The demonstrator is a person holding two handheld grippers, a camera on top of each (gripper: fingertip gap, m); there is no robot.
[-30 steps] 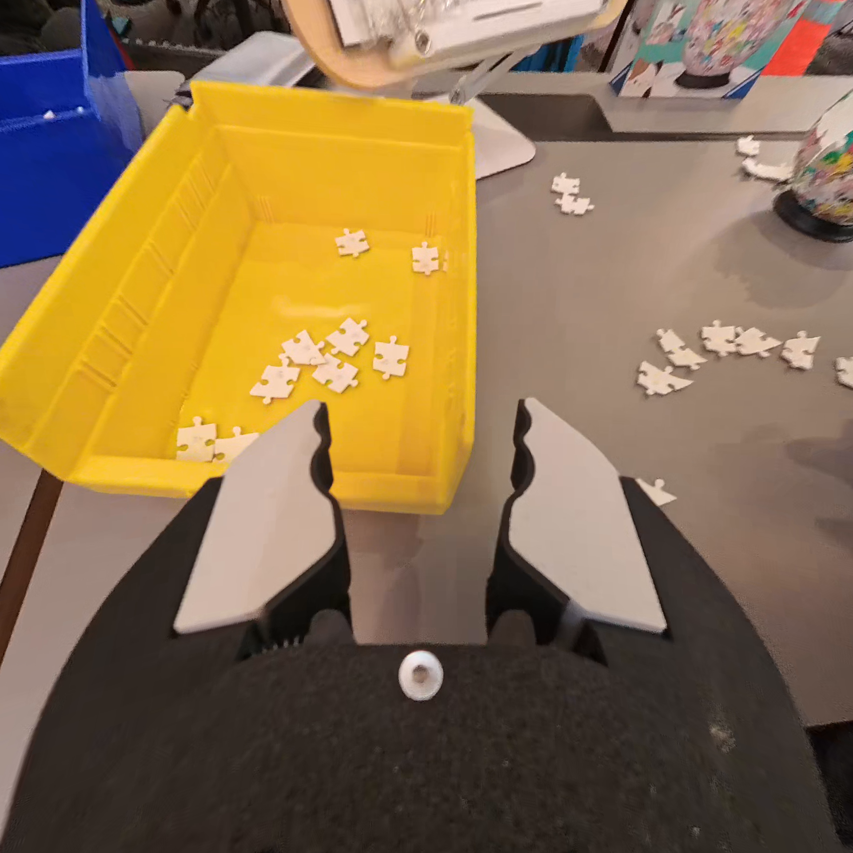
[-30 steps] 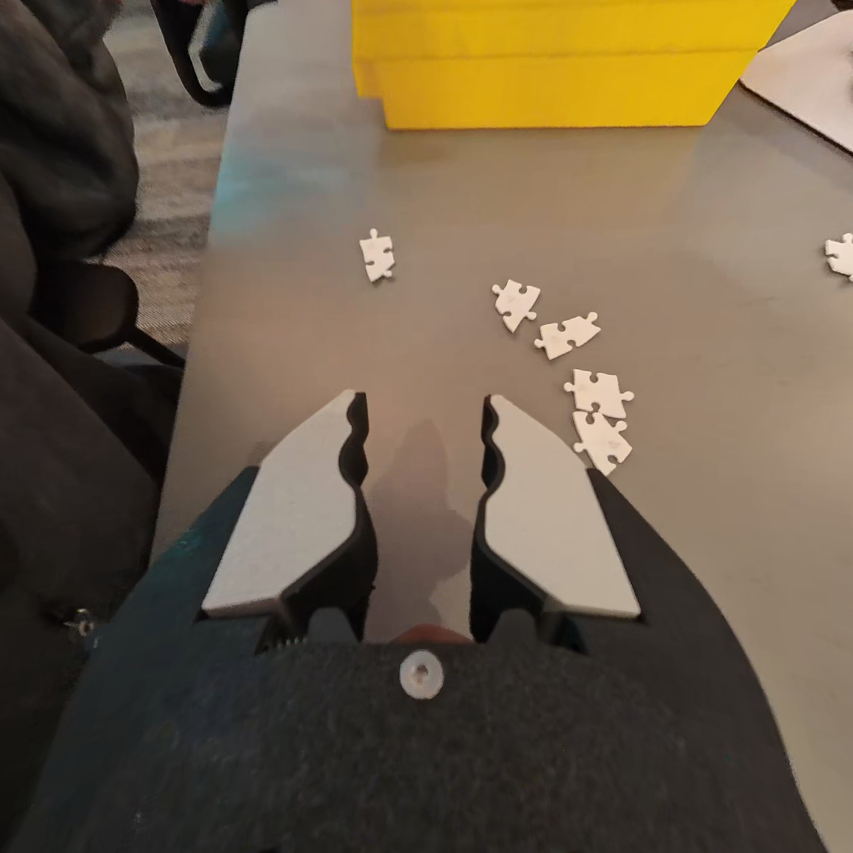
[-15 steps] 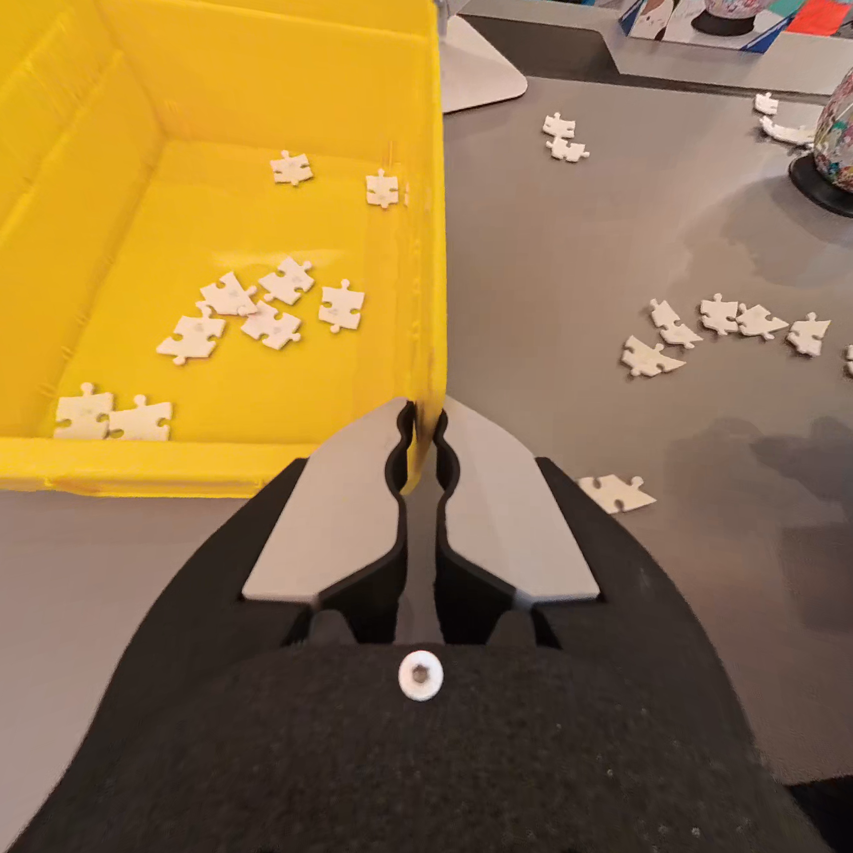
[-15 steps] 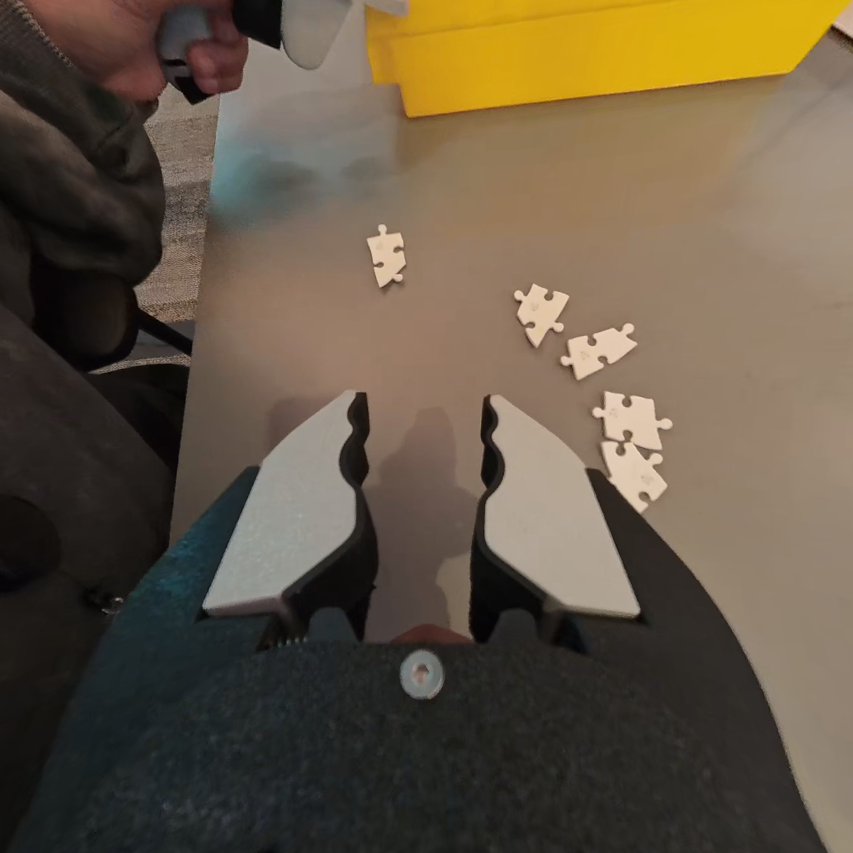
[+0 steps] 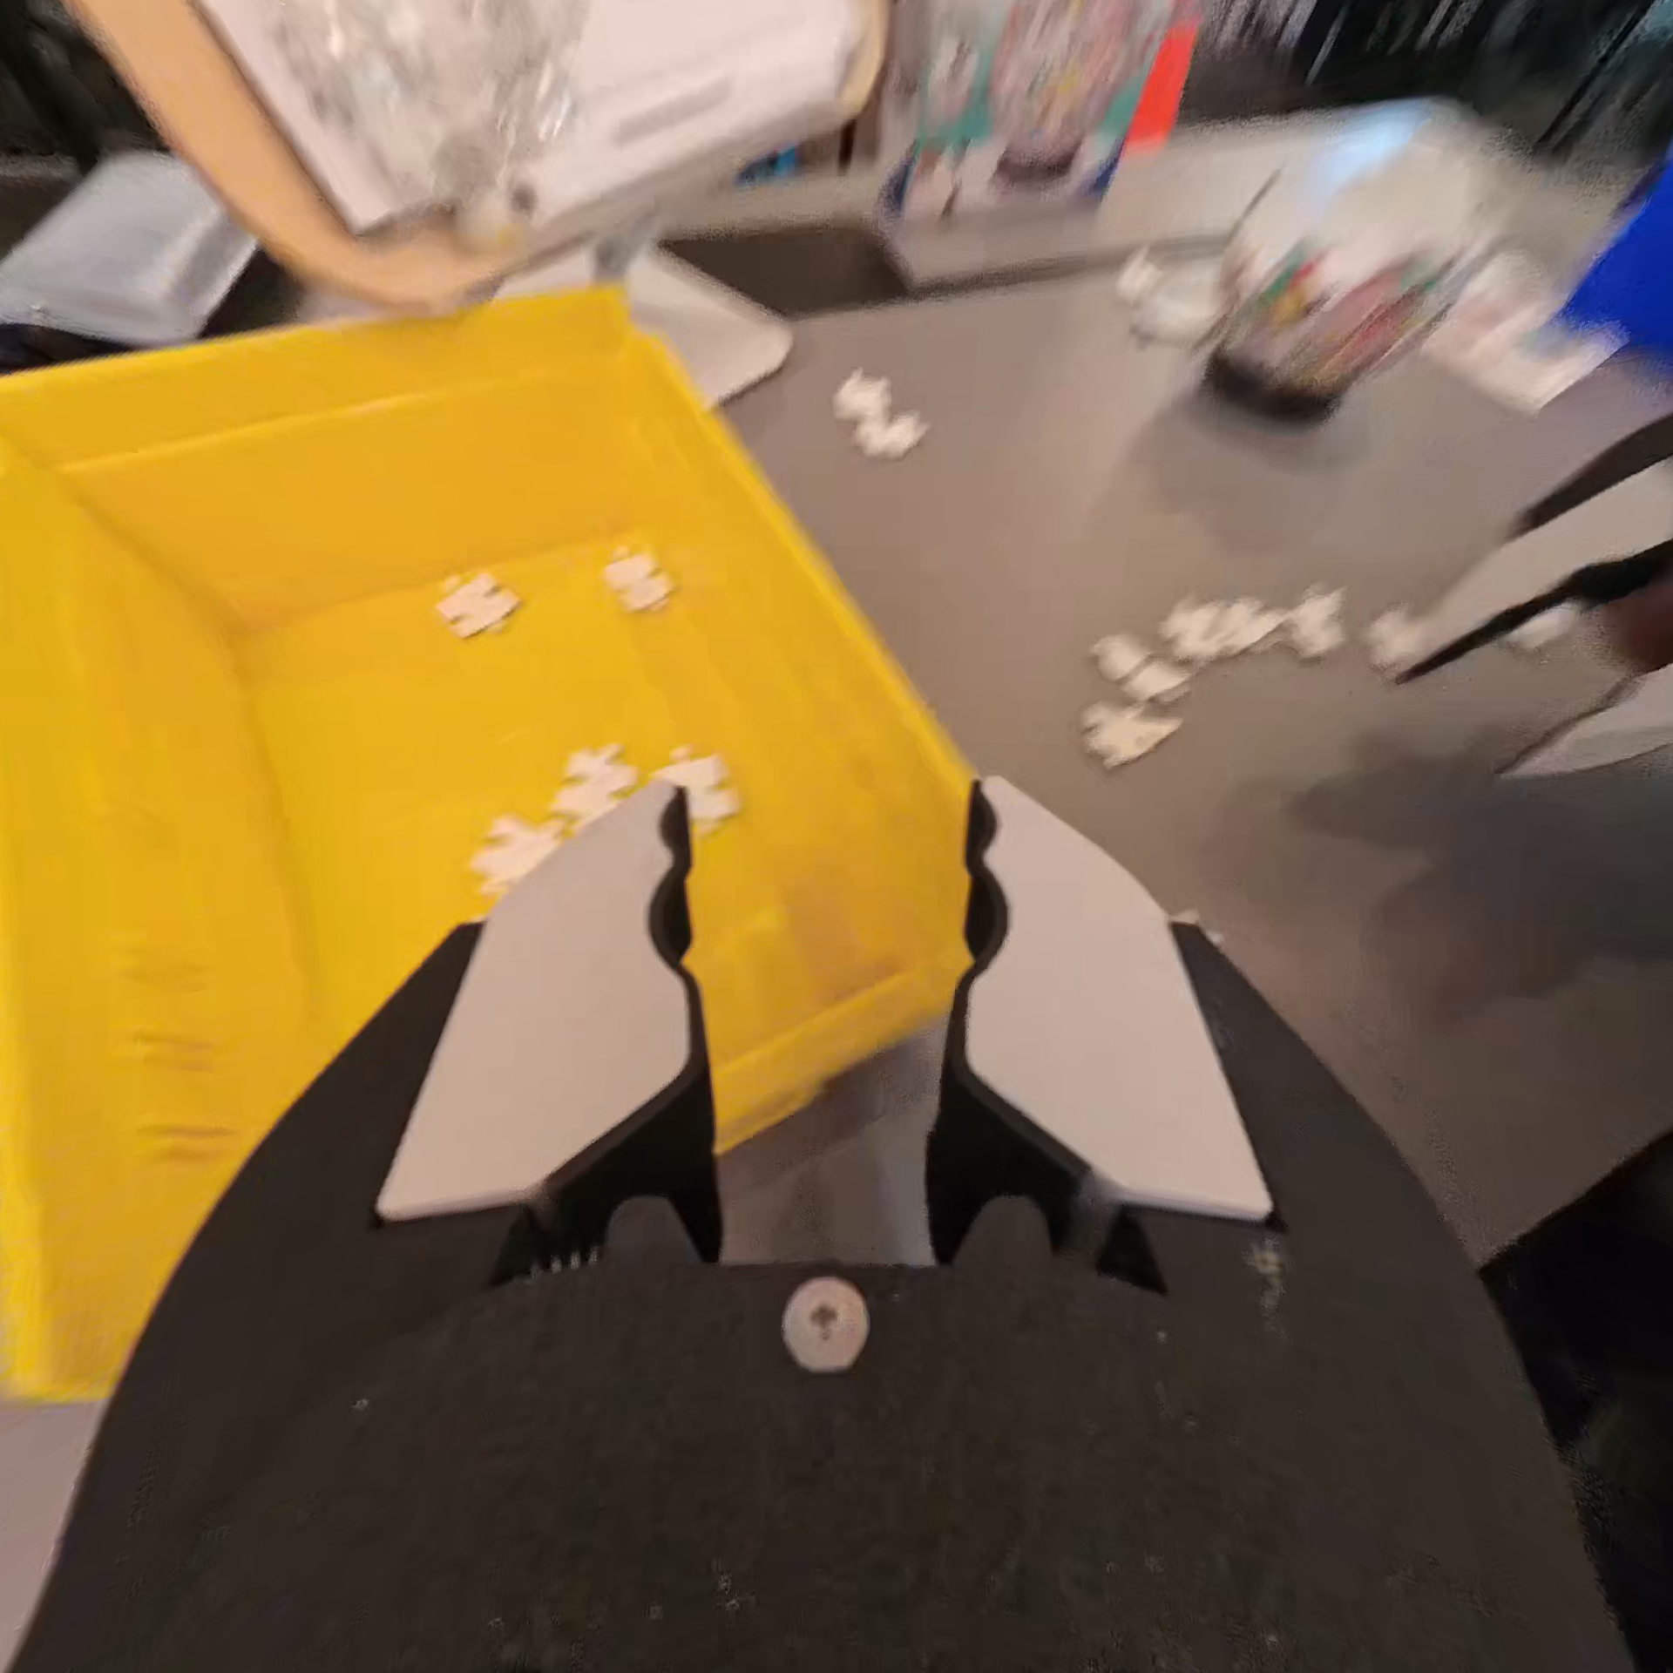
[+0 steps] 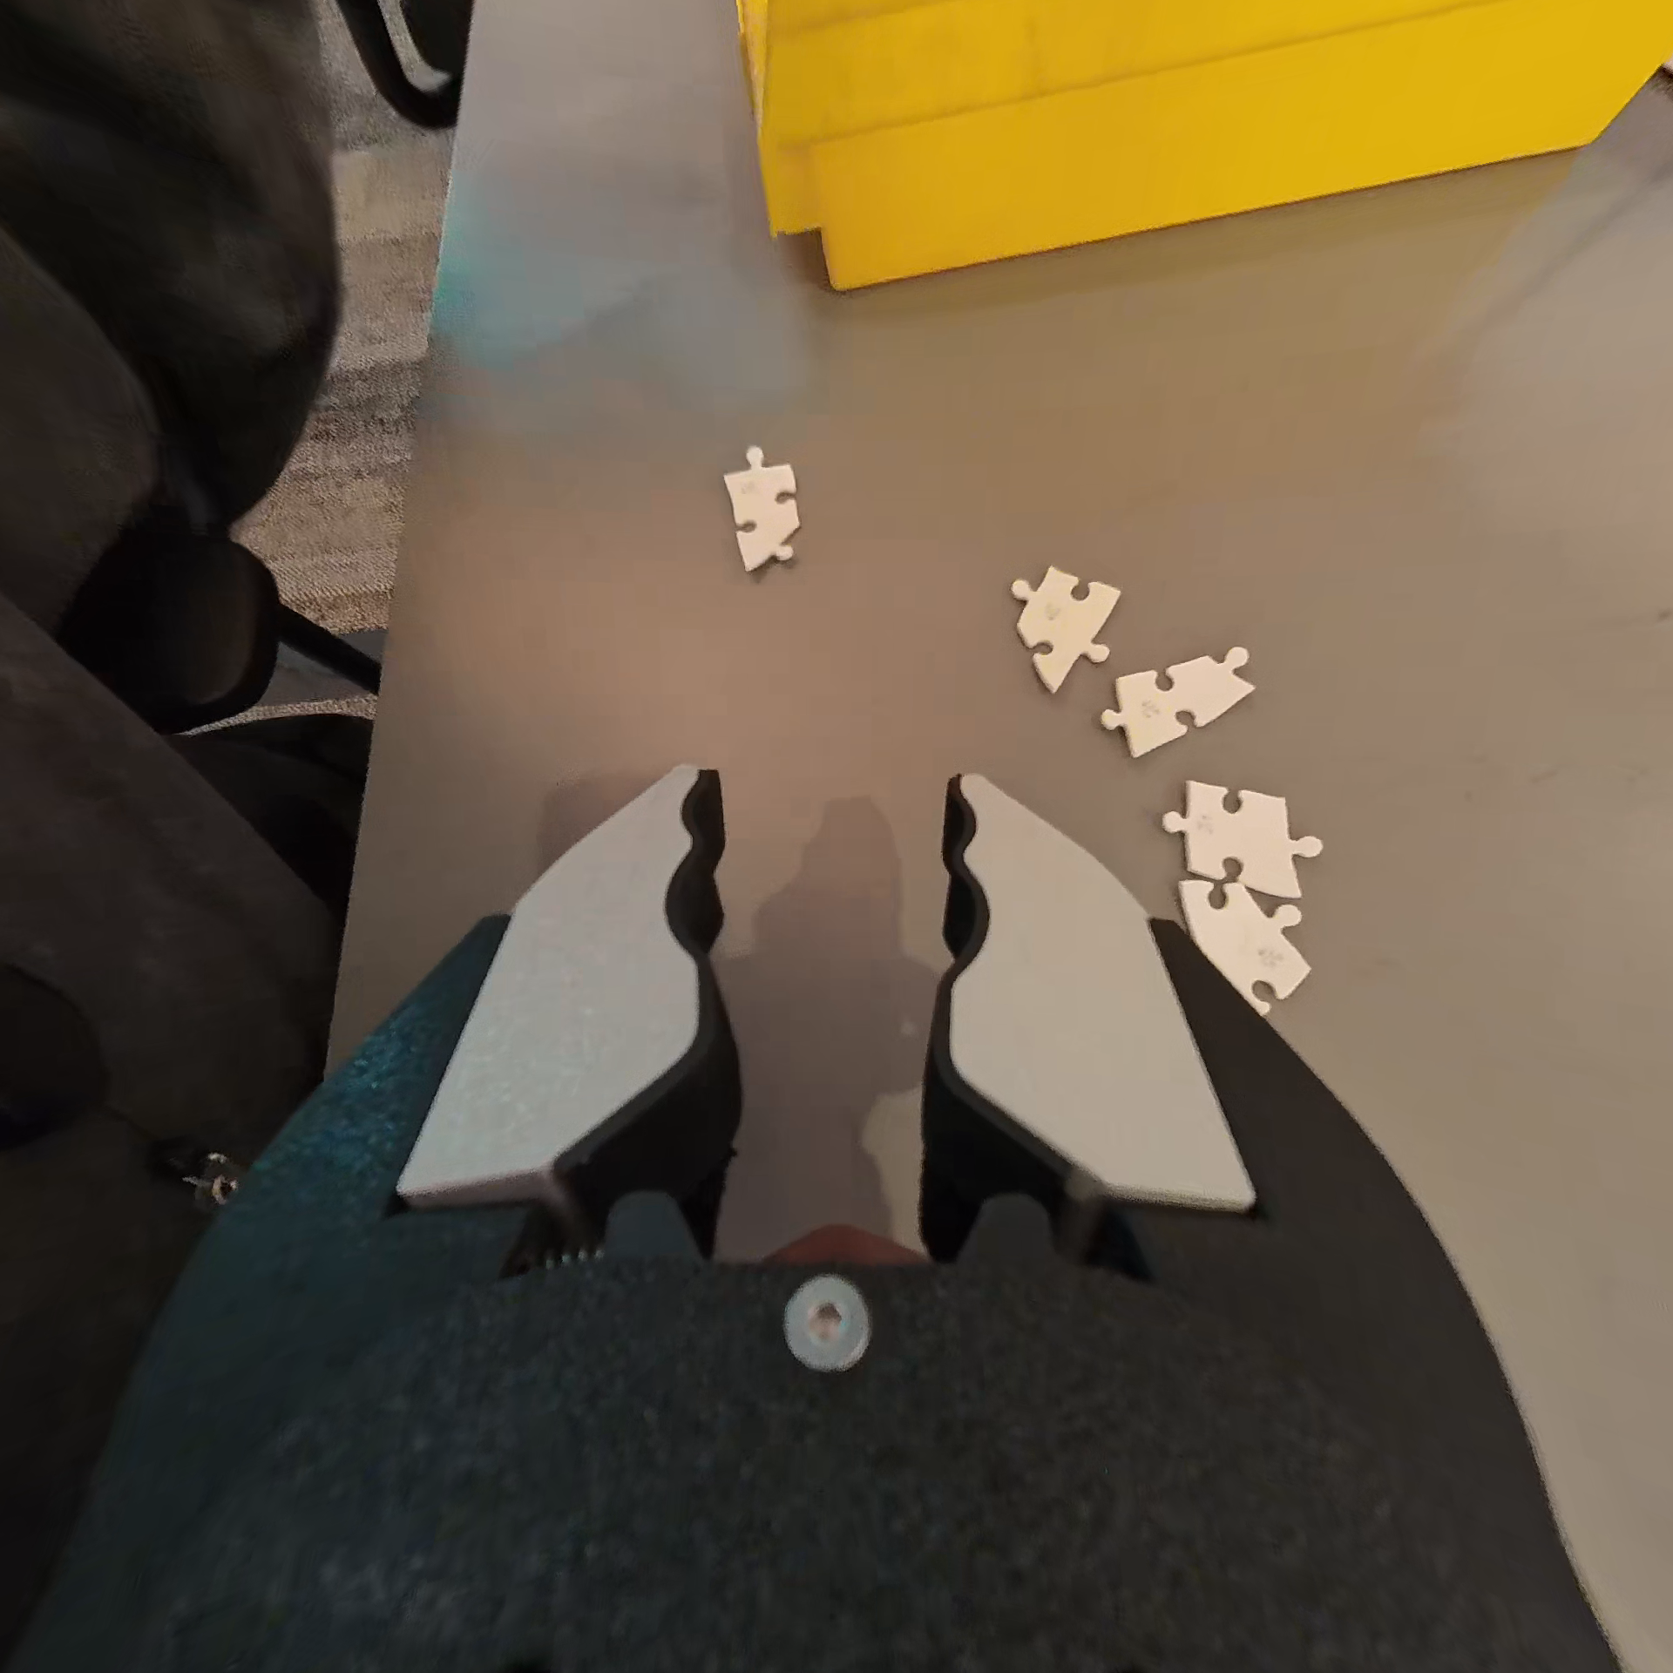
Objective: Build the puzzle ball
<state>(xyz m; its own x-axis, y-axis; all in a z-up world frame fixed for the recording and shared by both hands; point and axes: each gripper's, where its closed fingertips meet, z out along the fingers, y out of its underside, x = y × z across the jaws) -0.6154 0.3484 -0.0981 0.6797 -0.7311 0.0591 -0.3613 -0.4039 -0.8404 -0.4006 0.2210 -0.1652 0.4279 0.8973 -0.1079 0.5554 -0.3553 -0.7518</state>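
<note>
The left wrist view is blurred by motion. My left gripper (image 5: 824, 801) is open and empty above the near right corner of the yellow bin (image 5: 136, 815), which holds several white puzzle pieces (image 5: 597, 788). The partly built colourful puzzle ball (image 5: 1313, 299) stands on a black base at the far right. My right gripper (image 6: 833, 788) is open and empty, low over the grey table (image 6: 905, 380). Several white puzzle pieces (image 6: 1064, 625) lie face down to its right, and one piece (image 6: 763, 507) lies ahead of it. The right gripper also shows in the left wrist view (image 5: 1539, 597).
The table's left edge (image 6: 398, 634) runs close beside my right gripper, with dark clothing and a chair past it. The yellow bin's outer wall (image 6: 1177, 136) stands ahead of my right gripper. More white pieces (image 5: 878, 416) lie behind the bin near a grey stand base (image 5: 715, 335). There is about 25 centimeters between the tips of the two grippers. My left tips are about 45 centimeters from the partly built colourful puzzle ball (image 5: 1313, 299), my right tips only 25 centimeters.
My left gripper was shut at the bin's right wall, and has opened, lifted and swung; the bin now sits turned. My right gripper stayed open and shifted slightly.
</note>
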